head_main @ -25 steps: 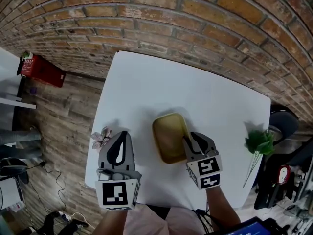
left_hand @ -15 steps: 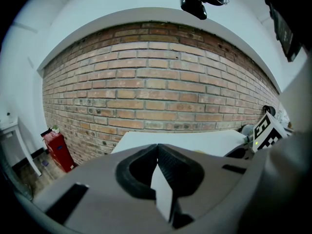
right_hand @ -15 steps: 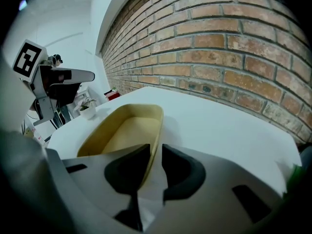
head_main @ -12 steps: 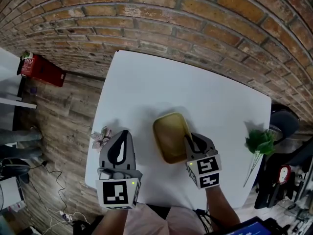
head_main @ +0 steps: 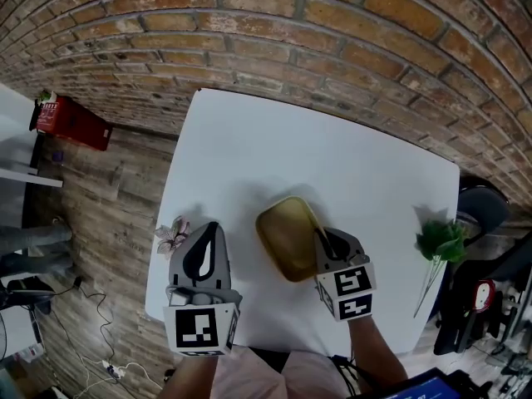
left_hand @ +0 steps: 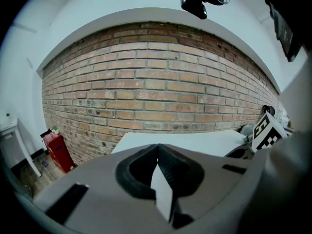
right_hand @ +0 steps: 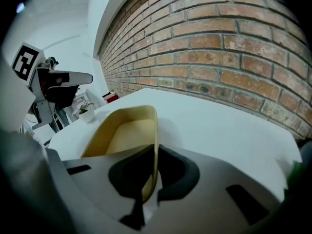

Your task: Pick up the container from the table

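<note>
the yellow container (head_main: 285, 238) sits on the white table (head_main: 332, 152), toward the near edge, between the two tools. the right gripper (head_main: 319, 238) has just been closing its jaws and now pinches the container's right-hand wall. in the right gripper view the thin wall stands clamped between the dark pads (right_hand: 174, 172), one inside the tub and one outside. the left gripper (head_main: 208, 231) hangs just left of the container, apart from it, jaws pressed together on nothing. a pink flower (head_main: 172, 235) lies by the table's left edge and a green sprig (head_main: 440, 242) by its right. a brick wall (head_main: 291, 23) stands behind.
</note>
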`<state>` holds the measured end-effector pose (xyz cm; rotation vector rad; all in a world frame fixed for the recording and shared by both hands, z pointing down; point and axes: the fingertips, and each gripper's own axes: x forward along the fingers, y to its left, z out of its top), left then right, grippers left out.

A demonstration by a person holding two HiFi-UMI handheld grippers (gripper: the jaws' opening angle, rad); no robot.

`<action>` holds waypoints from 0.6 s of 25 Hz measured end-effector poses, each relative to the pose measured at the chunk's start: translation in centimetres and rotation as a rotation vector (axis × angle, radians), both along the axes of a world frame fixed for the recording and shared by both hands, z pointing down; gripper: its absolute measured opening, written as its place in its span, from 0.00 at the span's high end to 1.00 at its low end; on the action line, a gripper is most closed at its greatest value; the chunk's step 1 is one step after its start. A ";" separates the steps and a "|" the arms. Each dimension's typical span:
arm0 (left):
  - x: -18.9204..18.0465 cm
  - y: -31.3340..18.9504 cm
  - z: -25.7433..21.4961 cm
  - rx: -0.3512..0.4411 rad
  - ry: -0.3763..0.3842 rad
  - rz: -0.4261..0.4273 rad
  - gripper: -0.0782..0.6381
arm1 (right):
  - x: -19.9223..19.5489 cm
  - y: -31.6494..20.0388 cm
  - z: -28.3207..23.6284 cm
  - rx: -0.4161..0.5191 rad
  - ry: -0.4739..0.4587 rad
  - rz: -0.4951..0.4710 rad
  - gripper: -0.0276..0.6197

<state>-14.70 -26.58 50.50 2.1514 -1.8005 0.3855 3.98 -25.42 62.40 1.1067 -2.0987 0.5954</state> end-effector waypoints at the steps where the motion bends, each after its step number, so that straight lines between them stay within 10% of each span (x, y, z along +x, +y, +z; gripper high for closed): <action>1: 0.1 0.0 -0.1 0.003 0.000 0.002 0.88 | 0.0 0.0 -0.1 0.002 -0.002 0.002 0.95; 15: 1.2 0.6 -2.1 0.050 -0.036 0.049 0.88 | 0.8 -0.3 -3.6 0.088 -0.038 0.050 0.95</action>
